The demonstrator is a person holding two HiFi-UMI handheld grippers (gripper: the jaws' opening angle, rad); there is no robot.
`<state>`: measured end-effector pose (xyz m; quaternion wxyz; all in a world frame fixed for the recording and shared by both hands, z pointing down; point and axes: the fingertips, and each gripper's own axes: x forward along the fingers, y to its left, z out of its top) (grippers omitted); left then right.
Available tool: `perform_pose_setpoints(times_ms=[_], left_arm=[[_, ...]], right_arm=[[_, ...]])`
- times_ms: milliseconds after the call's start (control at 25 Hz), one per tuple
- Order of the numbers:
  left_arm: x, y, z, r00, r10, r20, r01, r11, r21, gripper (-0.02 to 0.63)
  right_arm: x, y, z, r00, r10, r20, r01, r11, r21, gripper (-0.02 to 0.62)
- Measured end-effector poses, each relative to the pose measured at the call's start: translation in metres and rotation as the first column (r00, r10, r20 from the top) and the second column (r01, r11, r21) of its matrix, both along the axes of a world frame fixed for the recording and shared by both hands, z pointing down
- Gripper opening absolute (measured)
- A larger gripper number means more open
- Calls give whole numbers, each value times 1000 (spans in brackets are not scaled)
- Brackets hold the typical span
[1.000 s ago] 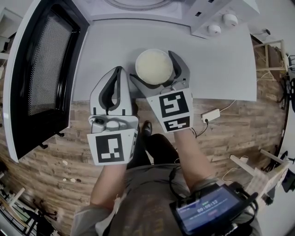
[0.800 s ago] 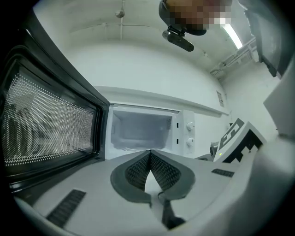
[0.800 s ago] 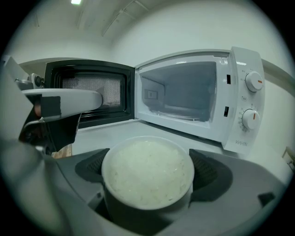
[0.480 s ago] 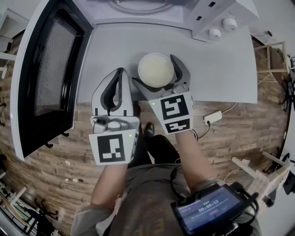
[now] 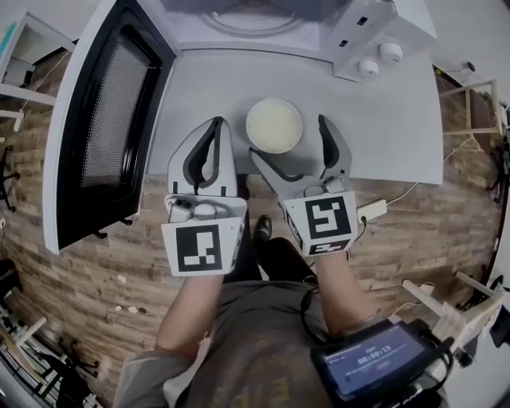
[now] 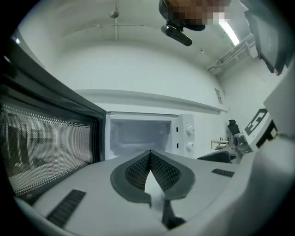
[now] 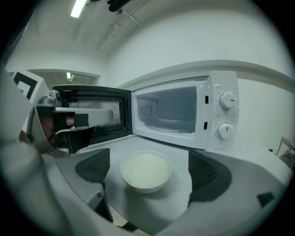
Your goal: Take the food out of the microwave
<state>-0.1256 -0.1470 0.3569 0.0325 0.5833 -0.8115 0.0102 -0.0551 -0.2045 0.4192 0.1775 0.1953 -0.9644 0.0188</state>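
1. Bowl of food (image 5: 274, 125) comes second in order of distance. Nearest the person is the left gripper (image 5: 215, 127), low over the front edge of the grey table (image 5: 382, 119). Its jaws are pressed together with nothing between them, and it touches no object.
2. Beside it, the right gripper (image 5: 288, 137) has its jaws spread wide. They stand either side of the bowl's near half with a clear gap at each pad, so it holds nothing.
3. The bowl, filled with pale white food, stands upright on the table on its own. It is outside the microwave (image 5: 255, 20) and in front of its opening.
4. Behind it the cavity looks empty, with only the glass turntable (image 5: 251, 12) showing. The door (image 5: 111, 119) is swung fully open to the left.
5. Judged from this, the removal itself is done and the step in hand is clearing the right gripper away from the bowl. The next move calls for a straight pull back towards the person with the jaws kept wide, so neither pad nudges the bowl. The open door would then be the only thing left, if anything is.
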Motion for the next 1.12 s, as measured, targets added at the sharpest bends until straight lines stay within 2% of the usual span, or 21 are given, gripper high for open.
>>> perform_pose_setpoints(times_ms=[120, 160, 200, 240, 280, 400, 440, 520, 1120], left_arm=[[2, 4, -17, 1000, -3, 24, 4, 1000, -18, 8], [1, 4, -24, 999, -7, 35, 8, 1000, -17, 8], [0, 5, -31, 999, -13, 42, 14, 1000, -12, 8], [0, 6, -38, 999, -19, 46, 20, 1000, -5, 8], [0, 7, -43, 999, -25, 47, 25, 1000, 1, 8], [7, 9, -58, 998, -32, 52, 31, 999, 22, 8], [10, 9, -64, 998, -33, 56, 31, 999, 27, 8], [14, 8, -73, 997, -31, 68, 28, 999, 34, 8], [16, 0, -90, 995, -18, 96, 13, 999, 50, 8]], right_arm=[[4, 10, -26, 998, -8, 55, 7, 1000, 23, 526], [3, 11, -37, 996, -11, 85, 8, 999, 34, 494], [2, 11, -48, 993, -11, 118, 6, 999, 44, 410], [2, 10, -59, 988, -10, 151, 2, 999, 53, 291], [3, 10, -70, 984, -6, 178, -5, 998, 61, 202], [10, 8, -94, 976, 7, 216, -27, 995, 92, 56], [12, 8, -101, 975, 11, 221, -33, 994, 100, 30], [13, 7, -110, 974, 11, 227, -37, 993, 110, 8], [1, 2, -142, 970, -17, 243, -25, 985, 171, 5]])
